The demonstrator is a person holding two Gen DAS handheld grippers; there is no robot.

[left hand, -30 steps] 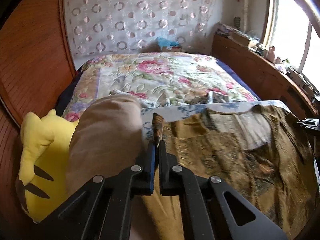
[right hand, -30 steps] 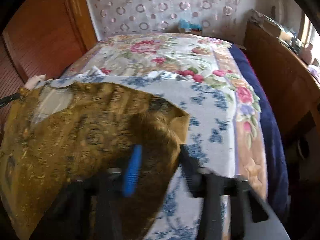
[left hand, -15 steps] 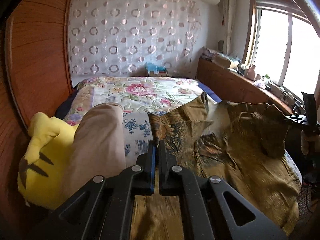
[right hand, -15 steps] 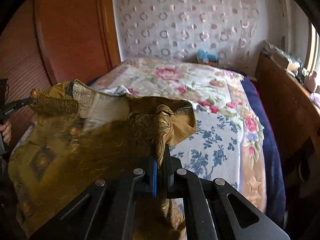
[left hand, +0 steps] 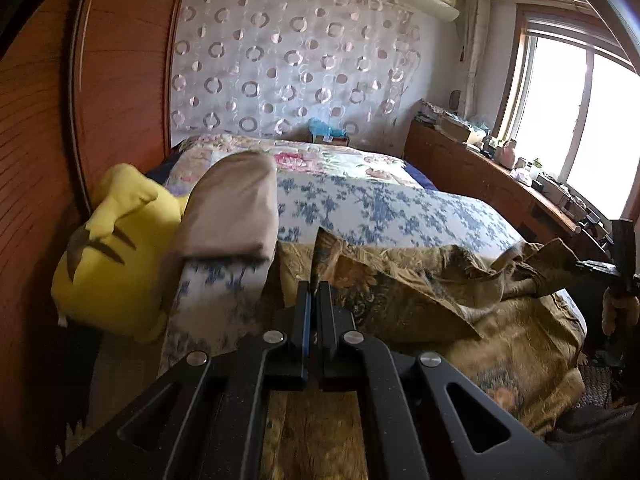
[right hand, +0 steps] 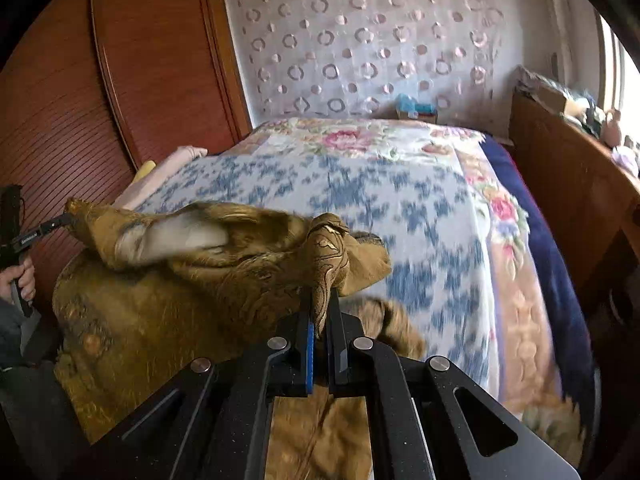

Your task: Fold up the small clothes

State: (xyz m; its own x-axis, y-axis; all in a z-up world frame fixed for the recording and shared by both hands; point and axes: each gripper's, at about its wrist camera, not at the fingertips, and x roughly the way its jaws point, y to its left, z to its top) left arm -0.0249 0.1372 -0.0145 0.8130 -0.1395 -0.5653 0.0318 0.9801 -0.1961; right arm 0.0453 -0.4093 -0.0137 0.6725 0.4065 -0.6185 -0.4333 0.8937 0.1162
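Circle-patterned curtain (left hand: 296, 76), bright window (left hand: 576, 112), wooden wardrobe (right hand: 132, 80)

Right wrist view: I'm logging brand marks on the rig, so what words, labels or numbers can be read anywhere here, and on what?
White lettering on the finger of the black left gripper, where it pinches the golden-brown patterned garment: too small and blurred to read.
Black right gripper, blue-flowered white bedspread, circle-patterned curtain: no text.
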